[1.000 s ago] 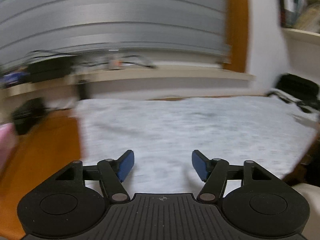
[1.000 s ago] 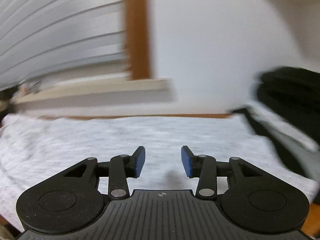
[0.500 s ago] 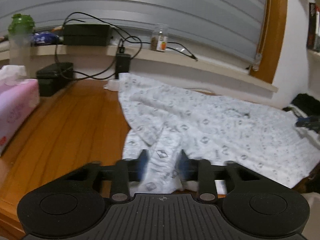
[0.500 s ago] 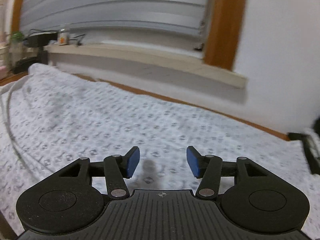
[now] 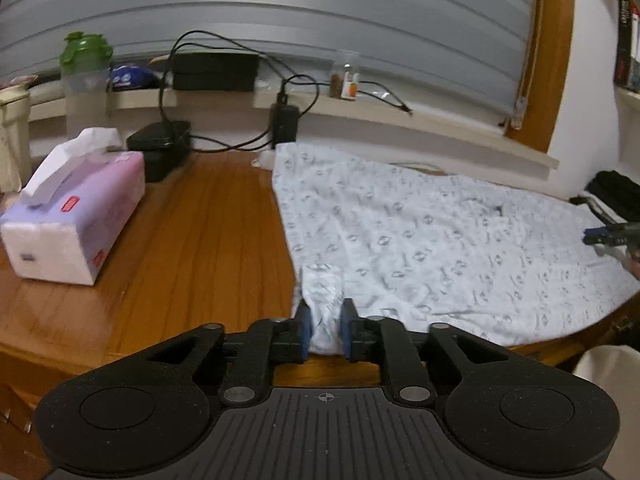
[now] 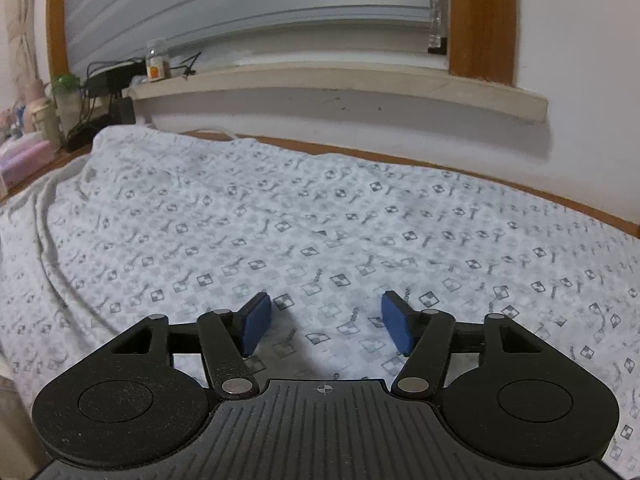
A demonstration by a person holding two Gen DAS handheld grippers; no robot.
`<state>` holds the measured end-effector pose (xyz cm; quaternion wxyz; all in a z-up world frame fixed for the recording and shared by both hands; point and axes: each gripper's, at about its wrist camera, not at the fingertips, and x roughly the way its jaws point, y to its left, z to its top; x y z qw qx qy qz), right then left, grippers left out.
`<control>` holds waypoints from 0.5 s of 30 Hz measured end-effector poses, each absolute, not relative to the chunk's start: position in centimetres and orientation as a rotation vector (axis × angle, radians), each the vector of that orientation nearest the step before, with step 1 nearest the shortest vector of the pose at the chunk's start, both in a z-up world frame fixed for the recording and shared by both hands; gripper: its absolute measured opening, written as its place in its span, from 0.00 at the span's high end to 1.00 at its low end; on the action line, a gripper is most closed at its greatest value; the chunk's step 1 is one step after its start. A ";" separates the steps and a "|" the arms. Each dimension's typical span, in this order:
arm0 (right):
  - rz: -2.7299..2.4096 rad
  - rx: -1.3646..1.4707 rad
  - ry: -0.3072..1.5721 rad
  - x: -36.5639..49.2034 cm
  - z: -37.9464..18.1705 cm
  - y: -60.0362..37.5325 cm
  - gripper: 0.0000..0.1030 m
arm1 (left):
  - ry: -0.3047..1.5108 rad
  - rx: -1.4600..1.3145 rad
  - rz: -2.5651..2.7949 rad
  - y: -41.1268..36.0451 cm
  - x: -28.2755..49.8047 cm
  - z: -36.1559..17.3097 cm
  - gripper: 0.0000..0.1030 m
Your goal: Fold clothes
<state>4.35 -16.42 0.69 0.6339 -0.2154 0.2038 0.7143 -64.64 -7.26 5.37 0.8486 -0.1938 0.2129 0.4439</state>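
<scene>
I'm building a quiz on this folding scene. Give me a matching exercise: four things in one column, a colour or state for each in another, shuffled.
Things:
1. left gripper
2. right gripper
3. tissue box
4. bottle lid

States:
a. green
b. pink
c. pads on a bunch of patterned garment
d. nothing between its pads

Pairs: 1-c, 2-d, 3-b, 4-a

Dim, soft indoor light; slight blur, fisheye bending at edges.
</scene>
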 end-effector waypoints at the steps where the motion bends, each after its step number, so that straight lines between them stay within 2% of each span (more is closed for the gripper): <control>1: 1.632 -0.497 0.461 4.3 0.7 -16.4 0.39 | 0.442 -0.403 0.952 -7.3 -64.8 5.6 0.66; 3: 1.634 -0.495 0.459 4.4 0.6 -16.4 0.38 | 0.416 -0.382 0.992 -7.4 -65.1 6.3 0.53; 5: 1.636 -0.484 0.465 4.6 0.7 -16.5 0.38 | 0.387 -0.373 1.003 -7.2 -65.3 6.9 0.48; 7: 1.635 -0.473 0.469 4.8 0.7 -16.6 0.38 | 0.373 -0.380 0.994 -6.8 -65.0 7.1 0.38; 11: 1.631 -0.454 0.464 4.9 0.8 -16.8 0.38 | 0.401 -0.400 0.958 -6.3 -63.8 6.3 0.33; 15: 1.631 -0.420 0.470 5.3 0.9 -17.0 0.38 | 0.398 -0.462 0.942 -5.7 -63.5 4.8 0.36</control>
